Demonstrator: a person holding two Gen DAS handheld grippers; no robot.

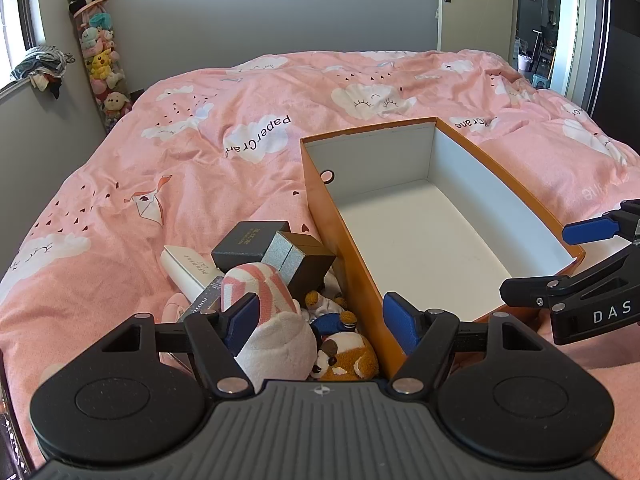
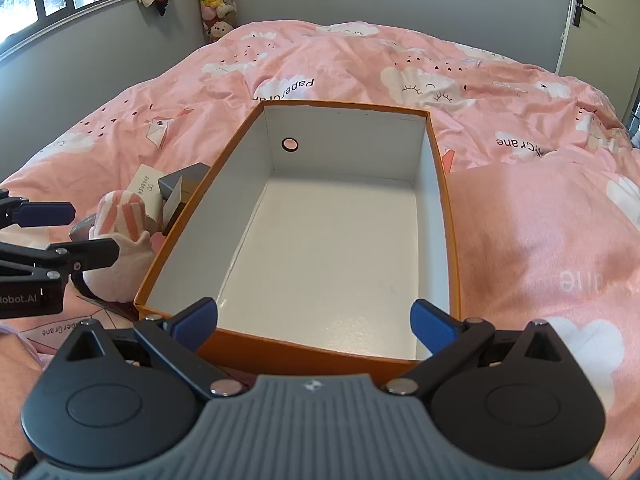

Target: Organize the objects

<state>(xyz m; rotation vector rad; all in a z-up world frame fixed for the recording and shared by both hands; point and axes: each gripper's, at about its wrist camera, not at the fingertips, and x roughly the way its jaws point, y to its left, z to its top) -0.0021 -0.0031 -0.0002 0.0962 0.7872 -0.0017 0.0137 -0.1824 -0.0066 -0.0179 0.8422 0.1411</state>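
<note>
left gripper [image 1: 318,322] spread wide, nothing pinched; it sits low over the pile beside the orange box [image 1: 348,248], one pad [image 1: 240,320] against the pink-striped plush [image 1: 268,312], the other pad near the box's outer wall. right gripper [image 2: 314,322] also spread, empty, hovering at the box's near rim [image 2: 304,350].

box is empty, white inside. the clutter lies just left of it on the pink duvet [image 1: 160,152]: plush, a brown-and-white plush [image 1: 348,360], dark gift boxes [image 1: 248,244], a silver box [image 1: 284,256], a white box [image 1: 188,268].

risks, my read:
- closing now could catch the box wall with the plush, dragging or tipping the box.
- plush is soft and round, so a shallow pinch may slip.
- items are stacked touching; lifting the plush may topple the small boxes.
- soft bedding lets the box shift if bumped; the right gripper could steady it.
</note>
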